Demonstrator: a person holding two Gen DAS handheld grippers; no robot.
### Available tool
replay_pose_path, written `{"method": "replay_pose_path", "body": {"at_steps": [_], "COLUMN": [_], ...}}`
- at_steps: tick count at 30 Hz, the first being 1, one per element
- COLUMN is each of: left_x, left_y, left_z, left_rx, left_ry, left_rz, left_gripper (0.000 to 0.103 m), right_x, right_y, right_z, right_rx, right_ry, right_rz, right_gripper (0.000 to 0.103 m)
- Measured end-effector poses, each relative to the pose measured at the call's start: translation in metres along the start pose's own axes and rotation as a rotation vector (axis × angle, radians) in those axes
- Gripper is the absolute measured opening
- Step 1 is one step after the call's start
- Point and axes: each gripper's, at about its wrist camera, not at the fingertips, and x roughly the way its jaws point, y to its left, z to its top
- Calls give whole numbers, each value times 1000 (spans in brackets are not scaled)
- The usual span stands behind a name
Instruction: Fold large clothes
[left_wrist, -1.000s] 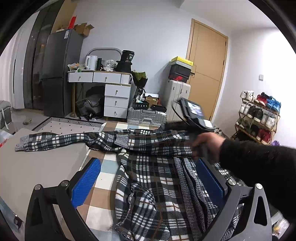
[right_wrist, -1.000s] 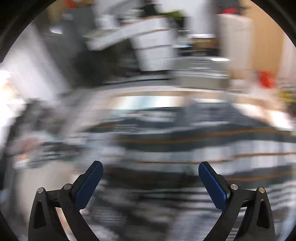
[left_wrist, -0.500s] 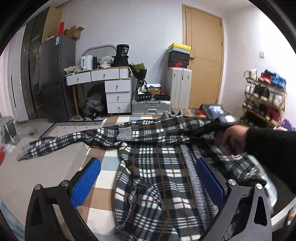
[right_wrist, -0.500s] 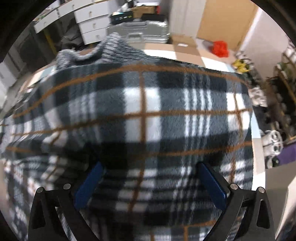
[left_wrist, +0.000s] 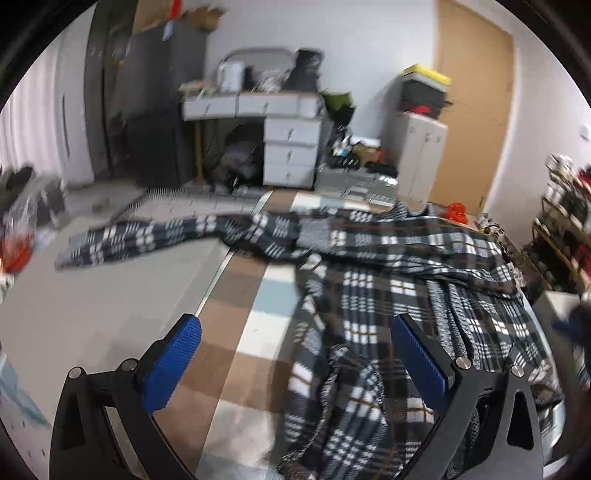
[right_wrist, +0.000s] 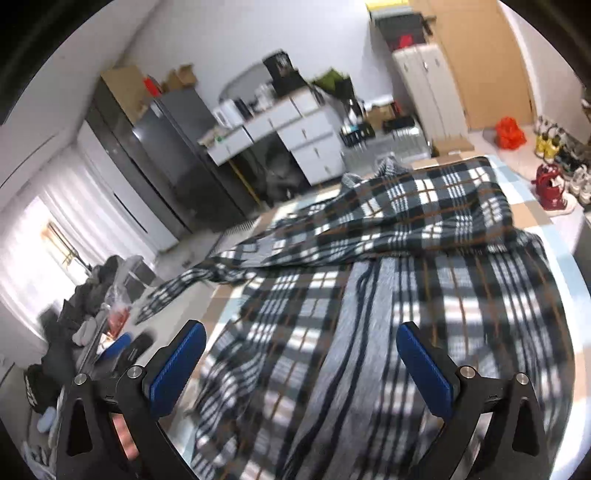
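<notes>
Whereas half a second ago the right gripper (right_wrist: 301, 363) was buried in plaid fleece, it now stands clear, jaws open like the left gripper's (left_wrist: 295, 360), leaving the plaid garment (right_wrist: 388, 258) spread unfolded over the checked tabletop (left_wrist: 255, 314), one sleeve trailing off beyond the tabletop's left edge.

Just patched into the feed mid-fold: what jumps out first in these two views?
The big plaid shirt dominates, sprawled across the checkered tablecloth, with one sleeve trailing left onto the plain grey surface. Both the left hand-held gripper and the right hand-held gripper hang open above it, gripping nothing. Behind, a white desk with drawers and a wooden door fill the cluttered room.
</notes>
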Motion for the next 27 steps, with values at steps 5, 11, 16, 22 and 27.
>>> {"method": "replay_pose_path", "body": {"at_steps": [5,11,16,22,27], "left_x": [5,19,27,51,59], "left_y": [57,157,221,266,295], "left_z": [24,50,56,38,32], "left_rx": [-185,-430,-463,-526,-745], "left_ry": [114,215,259,393,372], "left_rz": [-77,-23,130,160,75], "left_gripper": [101,101,101,101,101], "right_x": [-27,-17,-11,-15,-10], "right_y": [12,10,7,8,7], "right_z": [-41,-56,-63,-65,-66], "right_rx": [44,74,59,8,15], "right_ry": [-40,44,58,30,32], "right_rz": [85,140,136,117,125], "right_gripper": [103,103,103,103,103]}}
